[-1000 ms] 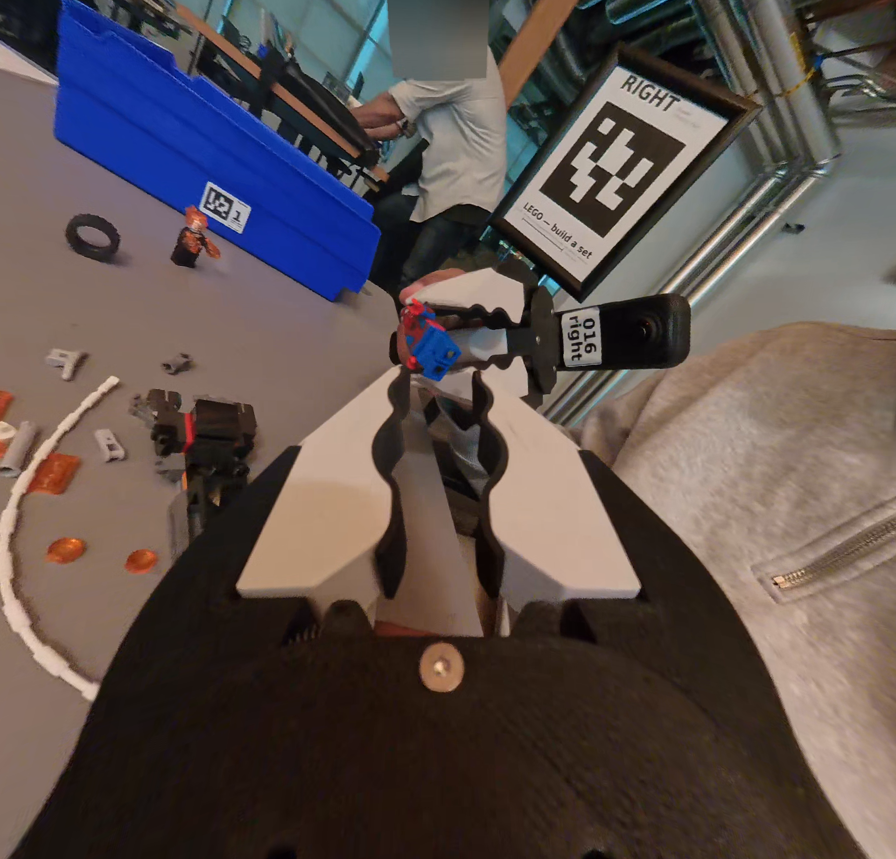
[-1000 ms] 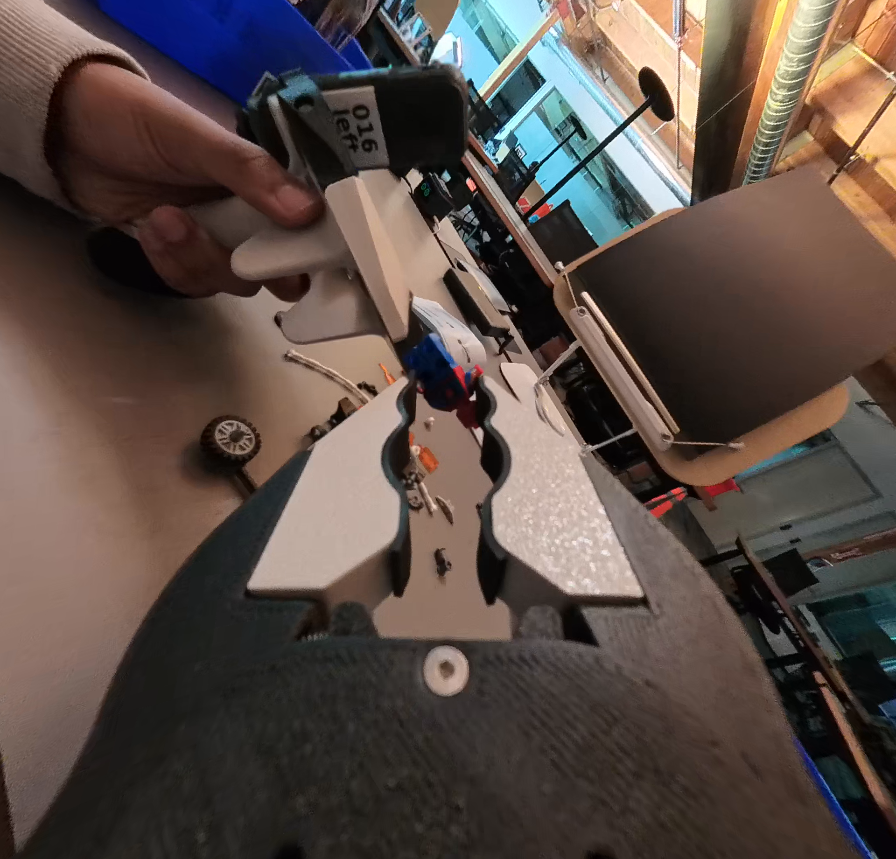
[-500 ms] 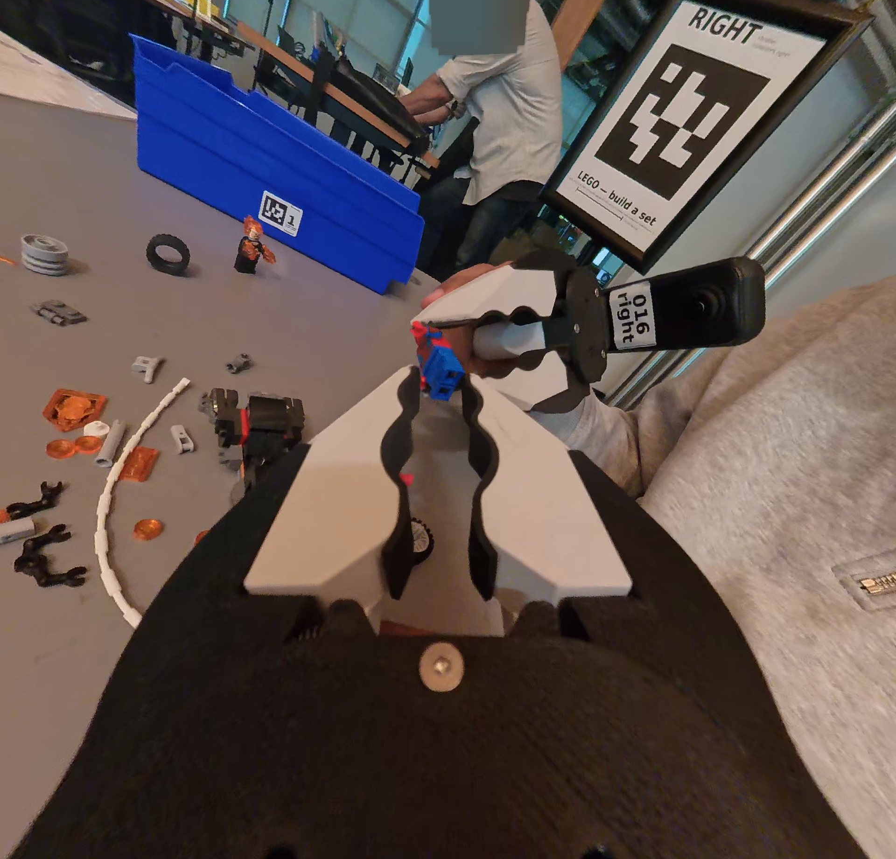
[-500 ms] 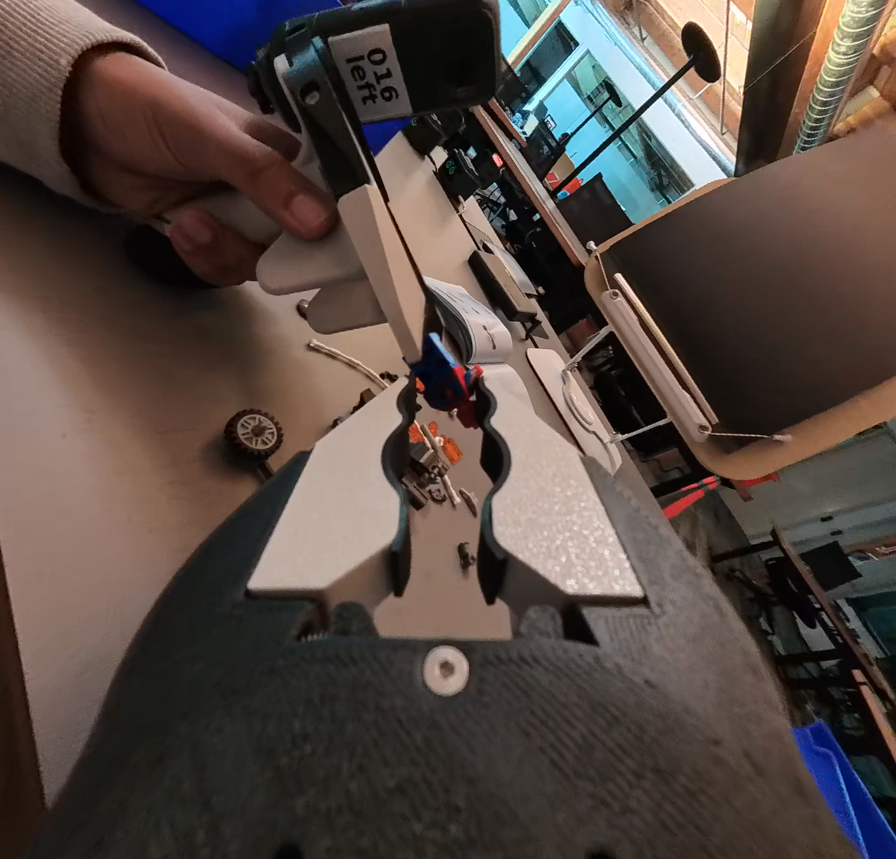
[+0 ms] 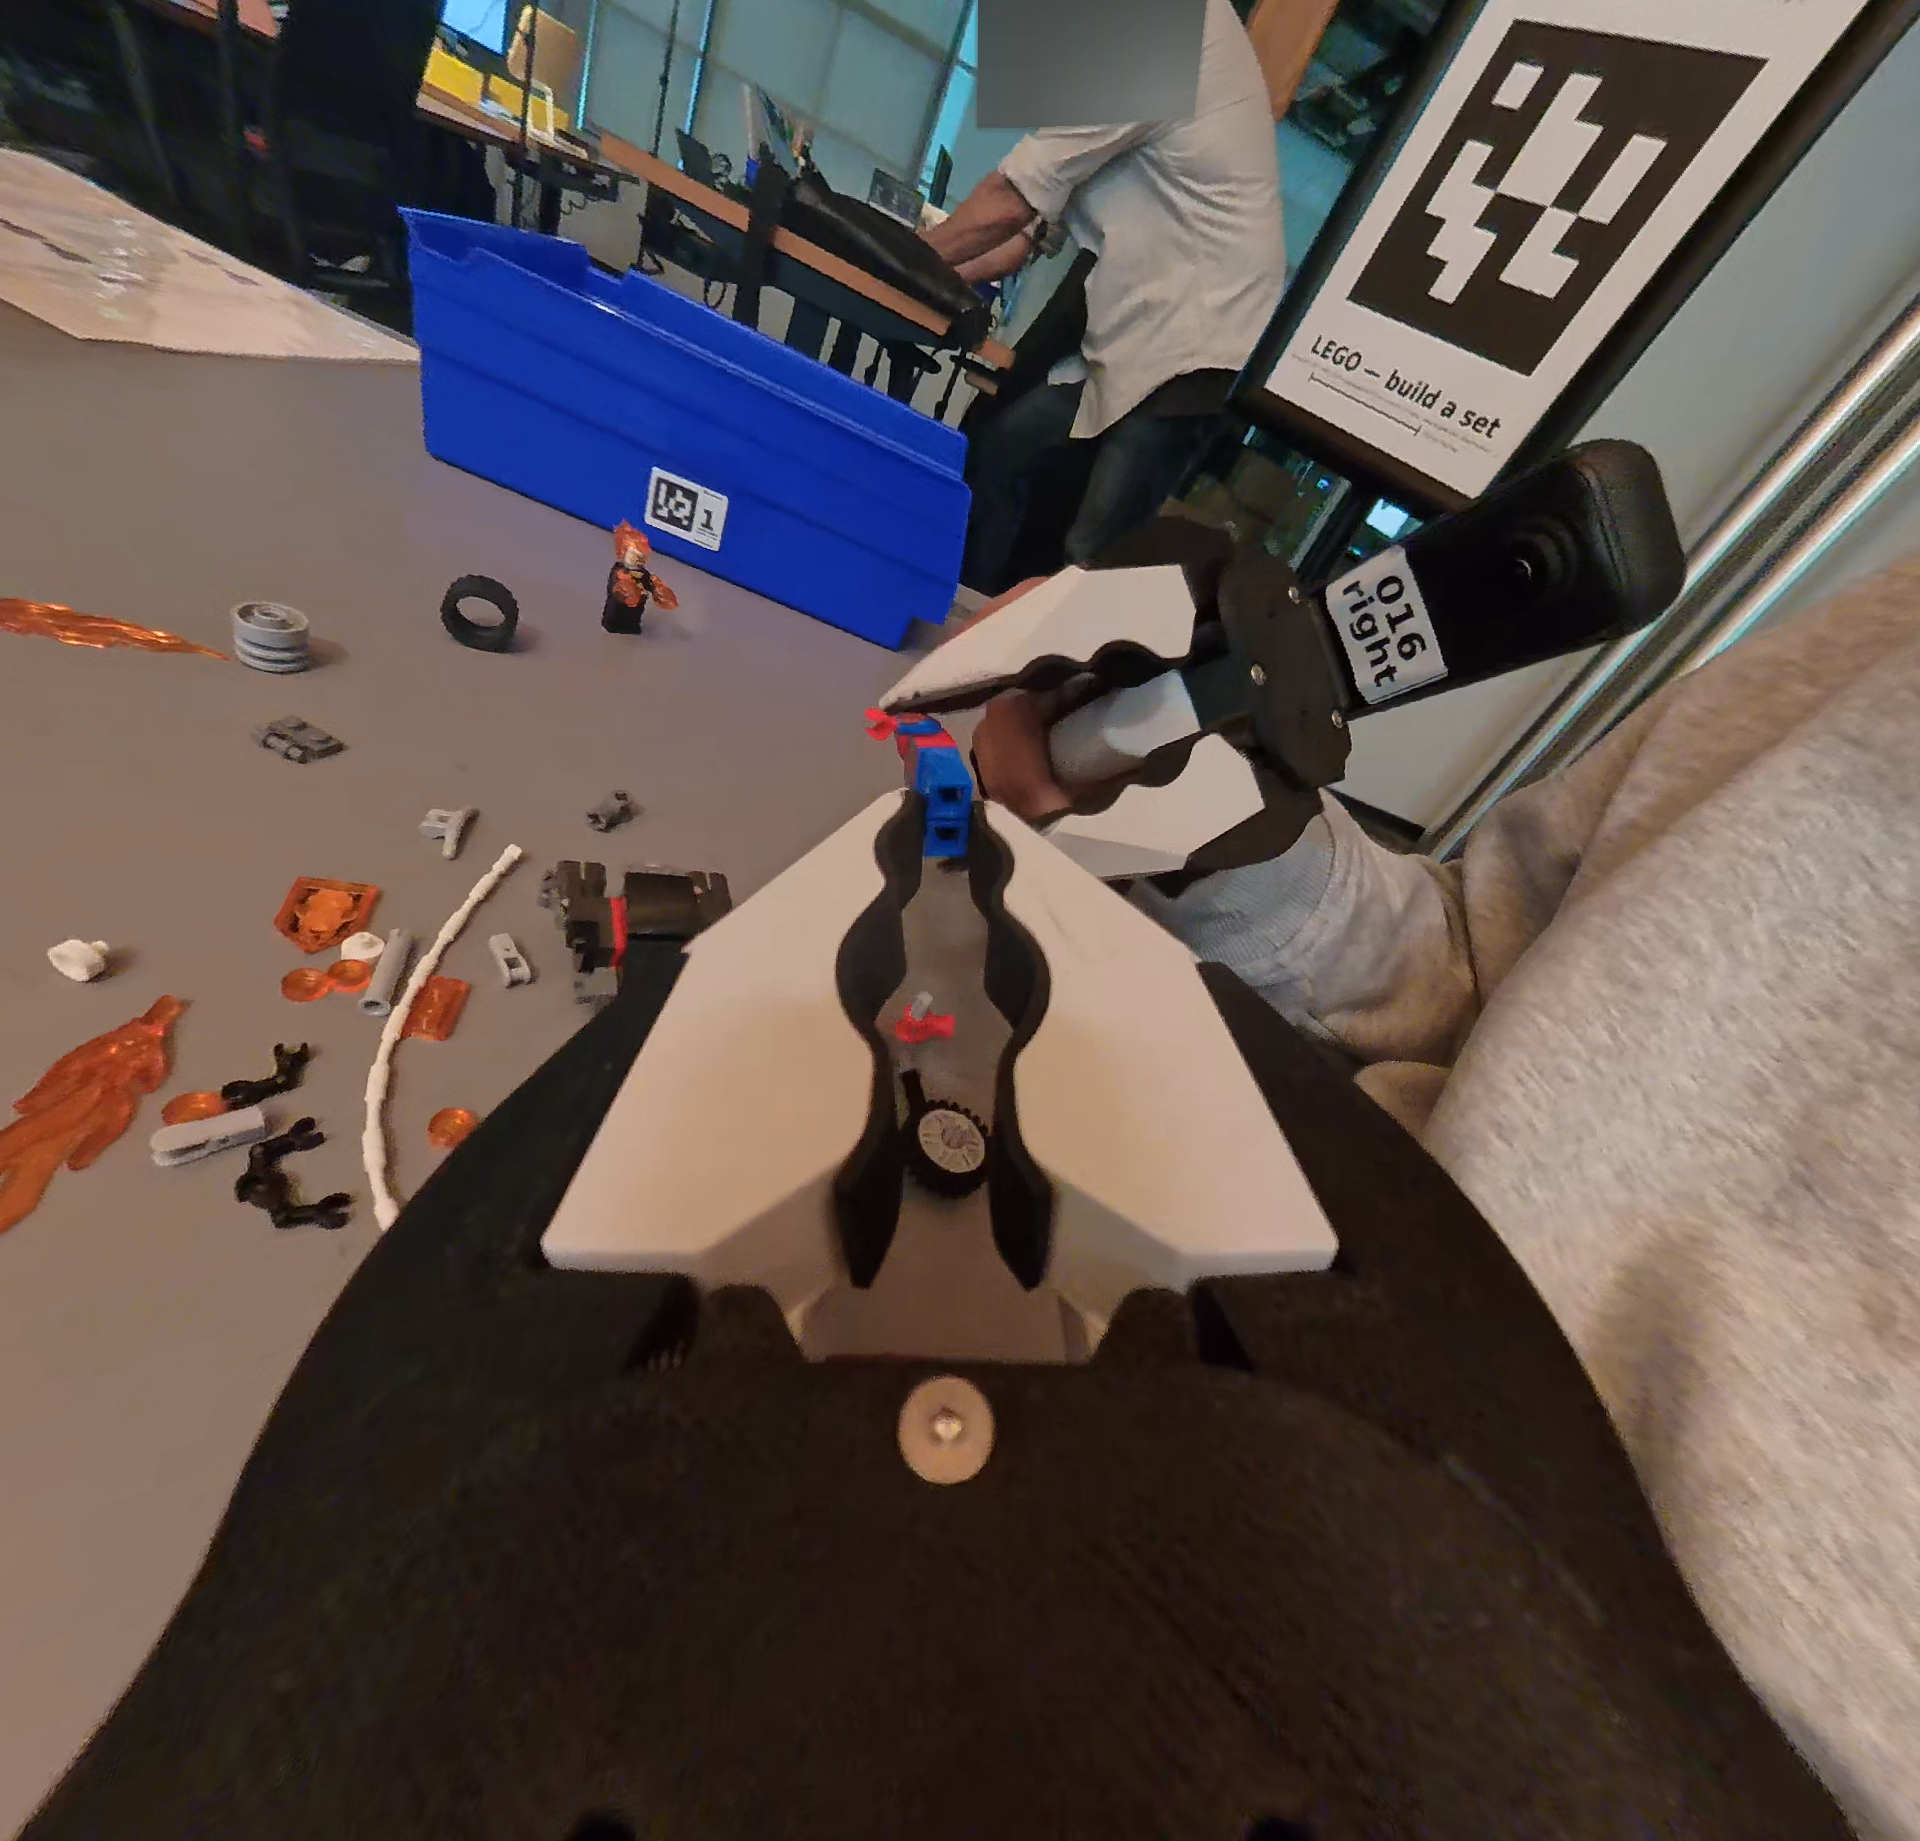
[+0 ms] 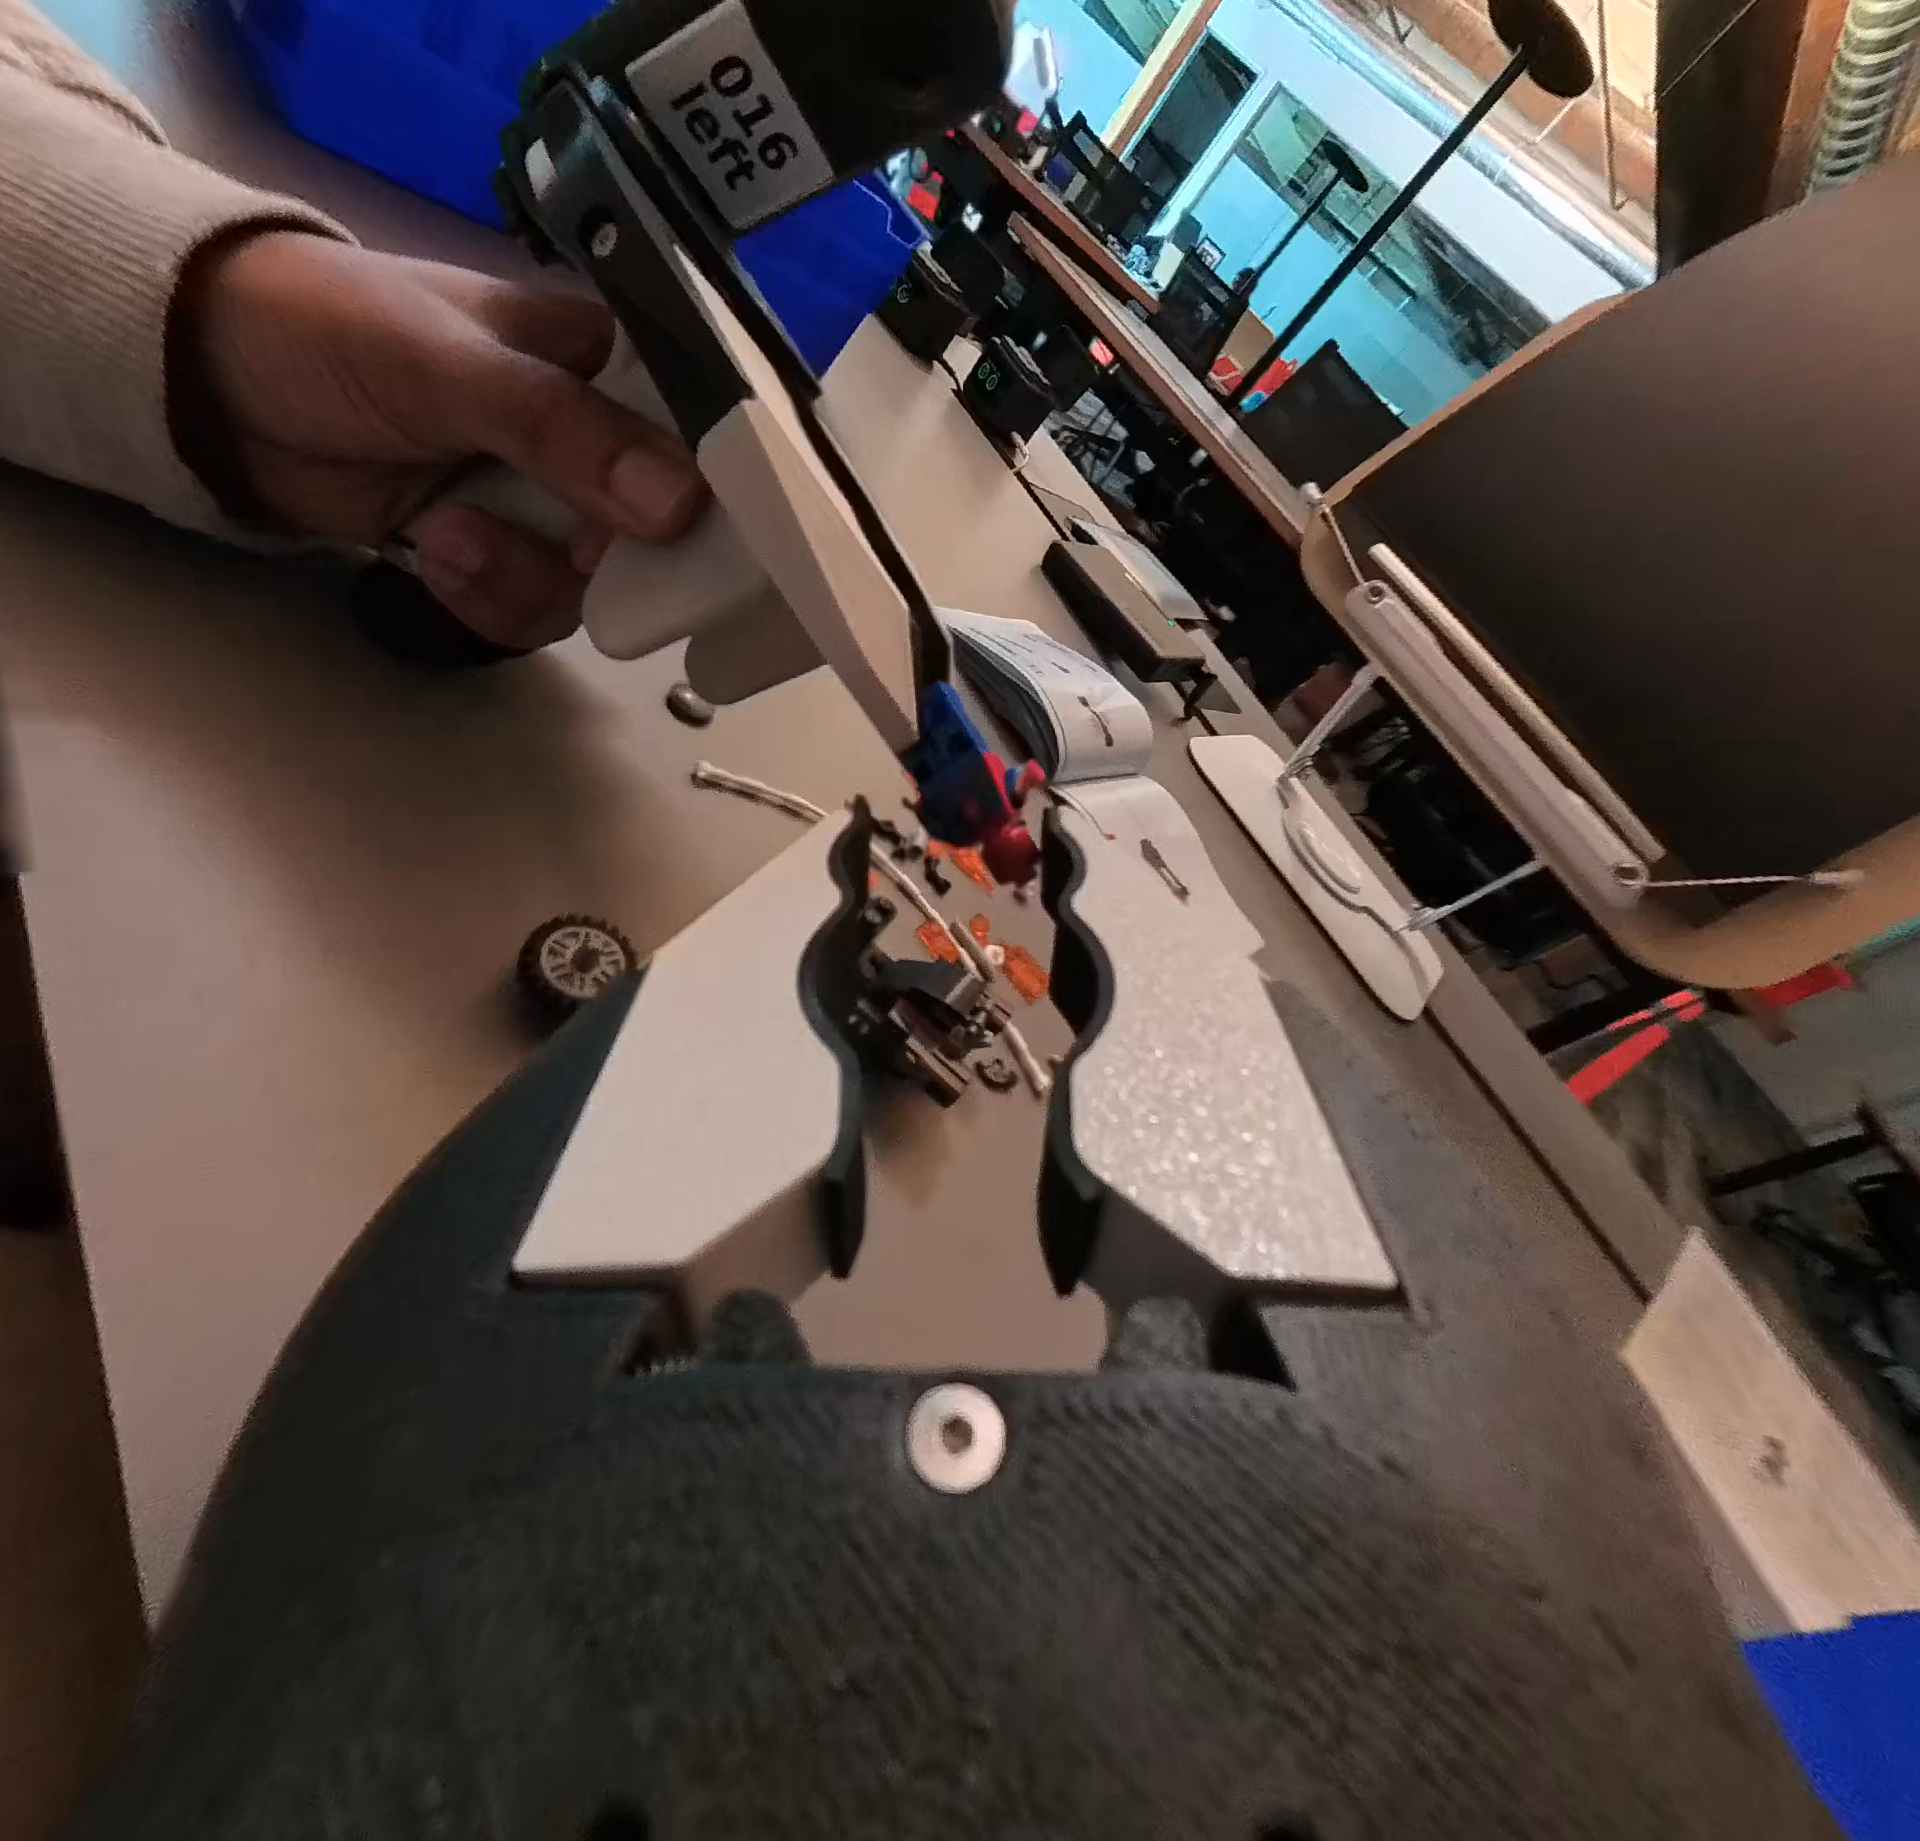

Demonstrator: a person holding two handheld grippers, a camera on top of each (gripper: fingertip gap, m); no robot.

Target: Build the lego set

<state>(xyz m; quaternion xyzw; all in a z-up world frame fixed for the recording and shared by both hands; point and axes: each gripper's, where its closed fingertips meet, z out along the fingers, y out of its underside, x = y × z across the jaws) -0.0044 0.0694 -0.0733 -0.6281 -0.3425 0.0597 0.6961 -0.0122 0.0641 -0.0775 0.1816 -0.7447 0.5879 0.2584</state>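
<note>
A small minifigure with blue legs and a red and blue body [image 5: 932,768] is held up above the grey table [image 5: 312,441]. My left gripper [image 5: 940,825] is shut on its blue legs. In the right wrist view the figure [image 6: 961,789] hangs from the left gripper's tip [image 6: 914,721], head down. My right gripper [image 6: 948,830] is open, with the figure's red head between its fingertips. Its white fingers [image 5: 1039,628] stand apart in the left wrist view.
A wheel [image 5: 951,1142] and a small red piece [image 5: 920,1024] lie under my left gripper. A black and red assembly [image 5: 634,908], a white tube [image 5: 436,970], orange parts [image 5: 83,1095], a tyre [image 5: 480,612] and an orange minifigure [image 5: 632,581] lie left. A blue bin [image 5: 623,409] stands behind; a booklet [image 6: 1049,700] lies beyond.
My left gripper has moved up to the figure and shut on its blue legs. My right gripper's jaws have parted a little around the figure. Both grippers have come lower over the table.
</note>
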